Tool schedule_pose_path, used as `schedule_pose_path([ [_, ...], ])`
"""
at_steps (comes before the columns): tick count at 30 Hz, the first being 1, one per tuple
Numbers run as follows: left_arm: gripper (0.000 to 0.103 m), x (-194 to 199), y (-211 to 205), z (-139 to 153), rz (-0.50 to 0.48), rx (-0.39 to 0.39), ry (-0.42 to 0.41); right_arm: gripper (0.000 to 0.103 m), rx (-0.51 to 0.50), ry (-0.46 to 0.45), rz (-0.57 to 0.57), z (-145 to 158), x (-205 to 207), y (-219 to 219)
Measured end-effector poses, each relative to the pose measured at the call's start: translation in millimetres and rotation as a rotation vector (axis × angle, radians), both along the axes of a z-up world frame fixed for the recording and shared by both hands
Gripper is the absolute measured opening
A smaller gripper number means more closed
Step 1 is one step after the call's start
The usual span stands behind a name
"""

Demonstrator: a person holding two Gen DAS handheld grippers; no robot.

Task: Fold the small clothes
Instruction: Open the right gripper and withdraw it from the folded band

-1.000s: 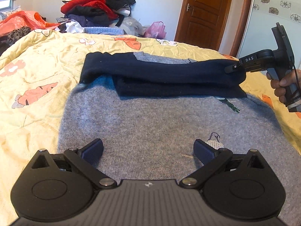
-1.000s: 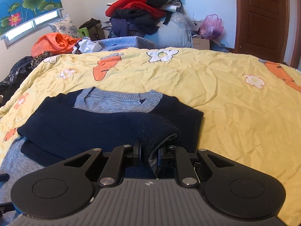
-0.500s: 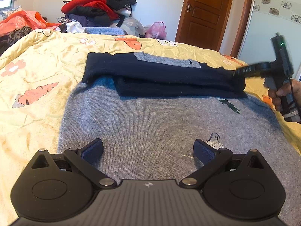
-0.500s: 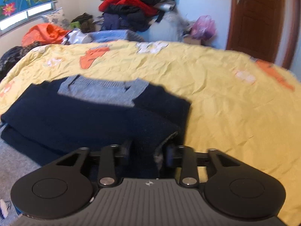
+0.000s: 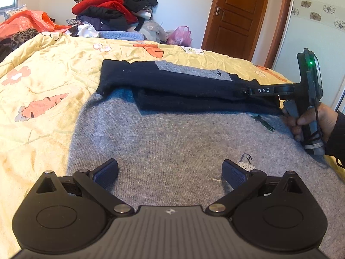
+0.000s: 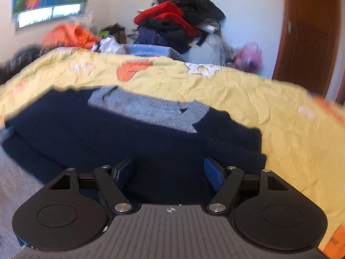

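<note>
The sweater (image 5: 194,138) lies flat on the bed (image 5: 43,82), under both hand-held grippers. The left hand-held gripper (image 5: 170,170) and the right hand-held gripper (image 6: 170,172) are both released. Its collar (image 6: 148,108) points away; its folded sleeves lie crosswise.

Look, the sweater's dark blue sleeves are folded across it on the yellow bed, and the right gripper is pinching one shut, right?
Not quite. The right gripper is open, jaws spread above the dark blue sleeve, as the right wrist view shows. The sleeves do lie folded across the sweater on the yellow bed.

Home bedroom: bed with carrot-print quilt (image 5: 49,69), heaped clothes pile (image 5: 114,10), wooden door (image 5: 235,15)
</note>
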State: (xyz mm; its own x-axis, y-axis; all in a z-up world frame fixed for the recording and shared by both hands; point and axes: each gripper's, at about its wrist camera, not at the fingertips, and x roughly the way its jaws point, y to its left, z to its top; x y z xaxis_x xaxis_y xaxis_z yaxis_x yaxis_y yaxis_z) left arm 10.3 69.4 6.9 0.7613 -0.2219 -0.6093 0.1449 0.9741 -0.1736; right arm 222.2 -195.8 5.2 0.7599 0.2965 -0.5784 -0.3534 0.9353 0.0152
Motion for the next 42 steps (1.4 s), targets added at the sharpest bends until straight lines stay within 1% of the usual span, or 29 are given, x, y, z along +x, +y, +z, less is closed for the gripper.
schedule_pose_path([
  [1, 0.103, 0, 0, 0, 0.0, -0.002, 0.0, 0.064, -0.01, 0.006, -0.006, 1, 0, 0],
  [3, 0.103, 0, 1, 0, 0.0, -0.007, -0.001, 0.064, -0.082, 0.001, -0.01, 6, -7, 9],
  [4, 0.103, 0, 2, 0, 0.0, -0.012, -0.002, 0.064, -0.093, 0.006, -0.019, 8, -14, 12],
  [5, 0.103, 0, 3, 0, 0.001, -0.017, -0.002, 0.064, -0.075, 0.005, -0.018, 13, -24, 14],
  [6, 0.103, 0, 4, 0, 0.001, -0.021, -0.003, 0.068, -0.031, 0.002, 0.012, 17, -35, 14],
  [7, 0.103, 0, 4, 0, 0.001, -0.023, -0.003, 0.079, 0.004, 0.005, 0.046, 18, -44, 15],
  [8, 0.103, 0, 4, 0, 0.001, -0.023, -0.003, 0.083, 0.009, 0.011, 0.062, 16, -52, 17],
  [11, 0.103, 0, 2, 0, 0.001, -0.014, -0.002, 0.091, -0.096, 0.026, 0.054, -6, -55, 21],
  [12, 0.103, 0, 2, 0, 0.001, -0.01, -0.002, 0.092, -0.073, 0.007, 0.043, -7, -56, 16],
  [14, 0.103, 0, 0, 1, 0.017, 0.001, 0.0, 0.084, -0.039, 0.021, -0.031, 1, -56, 9],
  [15, 0.103, 0, -1, 3, 0.055, 0.014, 0.0, 0.08, -0.028, 0.03, -0.069, 7, -59, 8],
  [16, 0.103, 2, -3, 6, 0.095, 0.033, 0.001, 0.081, -0.006, 0.032, -0.086, 11, -65, 7],
  [17, 0.103, 4, -5, 11, 0.118, 0.043, -0.007, 0.083, 0.023, 0.031, -0.078, 13, -74, 7],
  [18, 0.103, 7, -8, 15, 0.123, 0.045, -0.03, 0.091, 0.04, 0.028, -0.063, 14, -82, 9],
  [19, 0.103, 12, -10, 17, 0.124, 0.046, -0.047, 0.096, 0.039, 0.027, -0.052, 11, -89, 11],
  [20, 0.103, 19, -13, 17, 0.127, 0.048, -0.042, 0.096, 0.021, 0.027, -0.051, 7, -94, 14],
  [22, 0.103, 35, -21, 14, 0.125, 0.06, -0.006, 0.098, -0.021, 0.049, -0.074, -6, -97, 18],
  [23, 0.103, 41, -23, 12, 0.111, 0.069, 0.01, 0.099, -0.028, 0.046, -0.091, -8, -97, 18],
  [24, 0.103, 47, -28, 7, 0.092, 0.091, 0.022, 0.103, -0.027, 0.037, -0.115, -6, -98, 17],
  [25, 0.103, 52, -34, 0, 0.078, 0.147, 0.036, 0.102, -0.03, 0.045, -0.15, -6, -97, 16],
  [26, 0.103, 54, -41, 0, 0.06, 0.198, 0.034, 0.102, -0.03, 0.063, -0.175, -8, -95, 14],
  [29, 0.103, 53, -39, -1, 0.063, 0.182, 0.033, 0.102, -0.031, 0.061, -0.209, -7, -106, 11],
  [31, 0.103, 51, -36, -2, 0.06, 0.173, 0.033, 0.102, -0.042, 0.055, -0.208, -8, -117, 12],
  [33, 0.103, 52, -37, -3, 0.063, 0.174, 0.033, 0.103, -0.046, 0.059, -0.225, -8, -128, 12],
  [34, 0.103, 52, -38, -3, 0.065, 0.177, 0.033, 0.103, -0.032, 0.066, -0.233, -9, -134, 10],
  [35, 0.103, 52, -38, -3, 0.068, 0.178, 0.033, 0.103, -0.021, 0.056, -0.235, -10, -142, 9],
  [37, 0.103, 53, -38, -3, 0.069, 0.177, 0.033, 0.103, -0.031, 0.046, -0.226, -11, -151, 11],
  [42, 0.103, 53, -39, -3, 0.07, 0.176, 0.034, 0.103, -0.033, 0.049, -0.228, -12, -147, 13],
])
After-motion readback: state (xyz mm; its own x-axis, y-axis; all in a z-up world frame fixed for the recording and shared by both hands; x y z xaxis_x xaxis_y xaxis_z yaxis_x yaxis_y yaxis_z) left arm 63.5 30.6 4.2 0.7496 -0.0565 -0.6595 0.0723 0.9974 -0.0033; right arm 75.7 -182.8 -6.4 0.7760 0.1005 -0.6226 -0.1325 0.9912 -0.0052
